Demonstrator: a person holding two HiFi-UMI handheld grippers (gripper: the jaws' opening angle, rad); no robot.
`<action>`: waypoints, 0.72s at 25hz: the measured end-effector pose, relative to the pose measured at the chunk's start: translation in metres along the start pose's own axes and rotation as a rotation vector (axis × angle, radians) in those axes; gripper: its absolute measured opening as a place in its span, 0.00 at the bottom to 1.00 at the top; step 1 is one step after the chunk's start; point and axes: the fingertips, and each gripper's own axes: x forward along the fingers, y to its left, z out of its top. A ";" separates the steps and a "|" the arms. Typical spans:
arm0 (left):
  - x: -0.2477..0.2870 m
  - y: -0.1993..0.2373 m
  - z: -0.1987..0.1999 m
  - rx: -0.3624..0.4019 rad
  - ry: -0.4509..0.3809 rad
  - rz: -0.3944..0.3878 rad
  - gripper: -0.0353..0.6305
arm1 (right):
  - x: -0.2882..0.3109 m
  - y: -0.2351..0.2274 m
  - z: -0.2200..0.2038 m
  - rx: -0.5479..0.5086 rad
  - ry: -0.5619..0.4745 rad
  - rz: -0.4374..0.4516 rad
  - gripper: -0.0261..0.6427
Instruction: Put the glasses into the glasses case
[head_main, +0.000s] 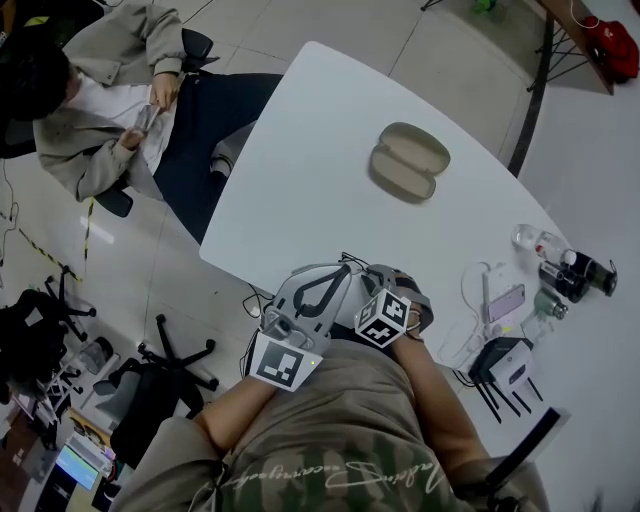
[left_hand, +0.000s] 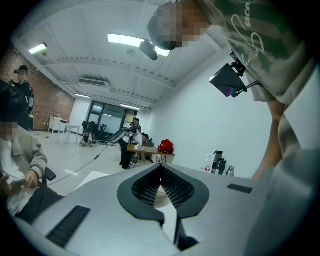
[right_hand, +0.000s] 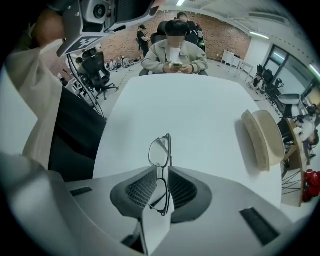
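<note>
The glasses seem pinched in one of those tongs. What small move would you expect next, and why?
Probably carrying the right tongs forward over the table toward the glasses case. They are shut on the glasses, close to the person's body at the table's near edge. The case lies open and looks empty further out, well apart from them.

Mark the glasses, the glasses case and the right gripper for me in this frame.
glasses (right_hand: 159, 152): right gripper view, on the upper lens.
glasses case (head_main: 415, 148): head view, on the inside of the open case's far half.
right gripper (right_hand: 163, 168): right gripper view, between the jaw tips, which are clamped on the glasses.
</note>
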 end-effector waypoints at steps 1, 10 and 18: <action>-0.001 -0.001 -0.001 -0.001 0.001 0.001 0.06 | 0.002 0.001 -0.001 -0.006 0.004 0.005 0.14; -0.008 -0.001 -0.005 -0.027 0.000 0.015 0.06 | 0.014 0.005 -0.006 -0.073 0.055 0.006 0.14; -0.016 0.000 -0.003 -0.034 -0.020 0.019 0.06 | 0.016 0.001 -0.004 -0.138 0.072 -0.071 0.11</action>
